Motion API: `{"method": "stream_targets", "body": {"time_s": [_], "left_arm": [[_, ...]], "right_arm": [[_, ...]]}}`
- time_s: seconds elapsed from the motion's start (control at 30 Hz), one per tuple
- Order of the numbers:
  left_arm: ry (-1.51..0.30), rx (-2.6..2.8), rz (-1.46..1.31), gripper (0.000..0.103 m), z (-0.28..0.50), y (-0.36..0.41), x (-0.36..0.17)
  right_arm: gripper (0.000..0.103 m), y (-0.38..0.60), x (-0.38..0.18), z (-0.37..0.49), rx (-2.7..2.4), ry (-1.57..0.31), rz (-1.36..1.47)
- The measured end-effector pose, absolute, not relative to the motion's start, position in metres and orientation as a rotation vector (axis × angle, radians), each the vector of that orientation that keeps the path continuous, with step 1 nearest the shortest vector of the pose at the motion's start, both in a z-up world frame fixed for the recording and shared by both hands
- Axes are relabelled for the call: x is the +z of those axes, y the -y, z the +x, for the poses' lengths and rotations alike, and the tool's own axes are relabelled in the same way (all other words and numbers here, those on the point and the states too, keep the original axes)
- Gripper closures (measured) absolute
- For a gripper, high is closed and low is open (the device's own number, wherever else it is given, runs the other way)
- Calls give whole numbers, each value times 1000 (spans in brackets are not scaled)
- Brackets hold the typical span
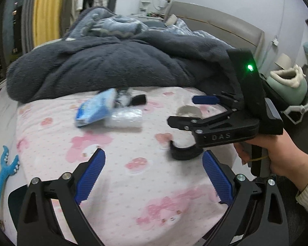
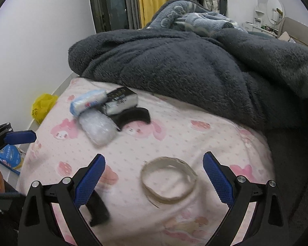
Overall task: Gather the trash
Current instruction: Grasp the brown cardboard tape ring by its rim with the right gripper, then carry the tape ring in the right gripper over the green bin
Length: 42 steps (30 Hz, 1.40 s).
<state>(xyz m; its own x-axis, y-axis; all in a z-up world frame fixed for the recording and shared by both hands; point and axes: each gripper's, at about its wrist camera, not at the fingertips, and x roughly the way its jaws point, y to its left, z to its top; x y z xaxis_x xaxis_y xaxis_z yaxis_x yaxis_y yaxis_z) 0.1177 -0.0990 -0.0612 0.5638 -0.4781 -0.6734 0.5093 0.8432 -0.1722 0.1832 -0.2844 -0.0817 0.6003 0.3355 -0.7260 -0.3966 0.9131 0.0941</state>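
On the bed (image 2: pixel 133 164), a tape ring (image 2: pixel 168 179) lies between the right tool's (image 2: pixel 154 176) spread fingers, untouched. Farther off sit a blue pack (image 2: pixel 86 102), box (image 2: pixel 121 101) and plastic roll (image 2: pixel 98 129). Left tool (image 1: pixel 153 176) gapes, empty.

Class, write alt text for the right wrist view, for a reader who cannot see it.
The open right gripper hovers over a pink patterned bedsheet, its blue fingers either side of an empty cardboard tape ring. Farther off lie a blue tissue pack, a clear plastic roll and a small dark box, touching, before a rumpled dark grey blanket.
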Motion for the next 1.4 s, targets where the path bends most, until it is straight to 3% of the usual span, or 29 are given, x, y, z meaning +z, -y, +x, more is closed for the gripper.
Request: {"method": "stream_targets", "body": {"time_s": [0.13,0.4,0.87,1.17,1.4], "left_arm": [[-786,-622,63,6,118,115,-66],[-794,-653,85,7,119,136,-73],[-809,-645,121,23,124,160,-86],[-847,-611,117,47,132,168,-95],[-860,-615,76,50,134,163,-93]], "right_arm": [[29,290,-87,184,433,-847,-86],[50,294,-94,183,443,-872,-121],[52,327,-74,175,428,-796,-33],[52,339,-71,172,419,-786,-18],[52,338,-65,171,427,-771,-9]]}}
